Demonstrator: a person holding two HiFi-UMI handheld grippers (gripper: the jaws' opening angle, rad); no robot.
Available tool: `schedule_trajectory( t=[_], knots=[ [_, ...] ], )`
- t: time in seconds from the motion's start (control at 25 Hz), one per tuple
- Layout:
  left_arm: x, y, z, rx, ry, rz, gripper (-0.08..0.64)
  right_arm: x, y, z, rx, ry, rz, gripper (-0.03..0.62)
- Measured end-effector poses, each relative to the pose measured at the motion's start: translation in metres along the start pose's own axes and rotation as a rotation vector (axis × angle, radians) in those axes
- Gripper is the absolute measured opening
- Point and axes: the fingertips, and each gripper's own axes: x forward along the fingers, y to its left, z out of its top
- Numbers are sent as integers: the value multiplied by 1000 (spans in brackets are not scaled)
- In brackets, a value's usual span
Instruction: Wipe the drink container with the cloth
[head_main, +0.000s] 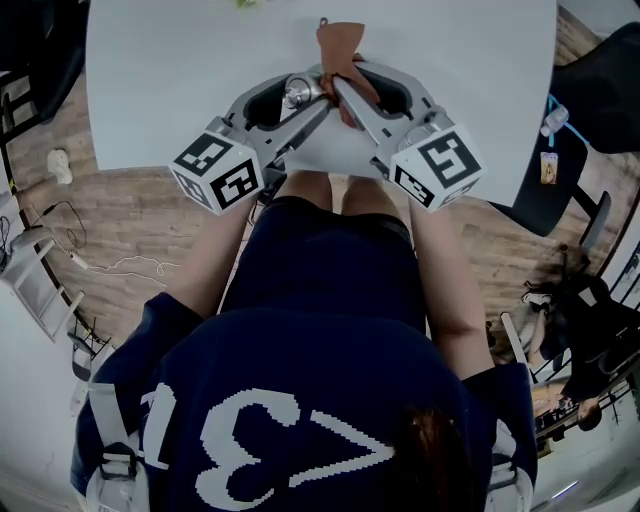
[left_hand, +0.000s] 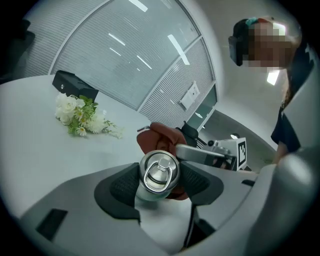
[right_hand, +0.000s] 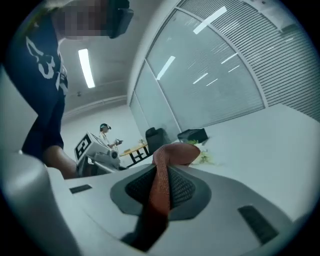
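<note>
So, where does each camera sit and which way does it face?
Head view: on the person's head, facing steeply down at the table; shows torso, forearms, left gripper, right gripper.
Left gripper view: rides that gripper, looks along jaws shut on the drink container; shirt at right.
Right gripper view: along jaws pinching the cloth; shirt and arm at left.
Shared: both gripper views see the flowers.
</note>
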Motion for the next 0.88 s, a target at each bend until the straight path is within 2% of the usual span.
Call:
schedule_trajectory(
  t=[0.08,0.16,0.24,0.32,0.48,0.56,0.68,0.76,0.88],
  knots=[
    [2,-4,-1,50,17,-10,265,5,8,5,-32,16,40,74],
    [2,-7,-2,85,29,-16,265,5,3,-2,-45,39,32,74],
    [2,-10,-3,114,37,-22,265,-1,-12,-11,-17,50,-4,74],
    [2,-12,-4,150,46,-30,265,-8,-32,-27,-17,107,-65,74],
    [4,-20,-7,223,64,-50,265,-15,-67,-66,-105,283,-158,74],
    [4,-23,-8,249,69,-57,265,-13,-66,-66,-155,308,-165,74],
    [4,-23,-10,265,73,-65,265,-5,-50,-45,-87,228,-101,74],
    [2,-23,-11,260,72,-71,265,0,-33,-29,-44,181,-19,74],
    [0,-21,-12,259,72,-78,265,8,-3,-6,-91,156,112,74]
  ],
)
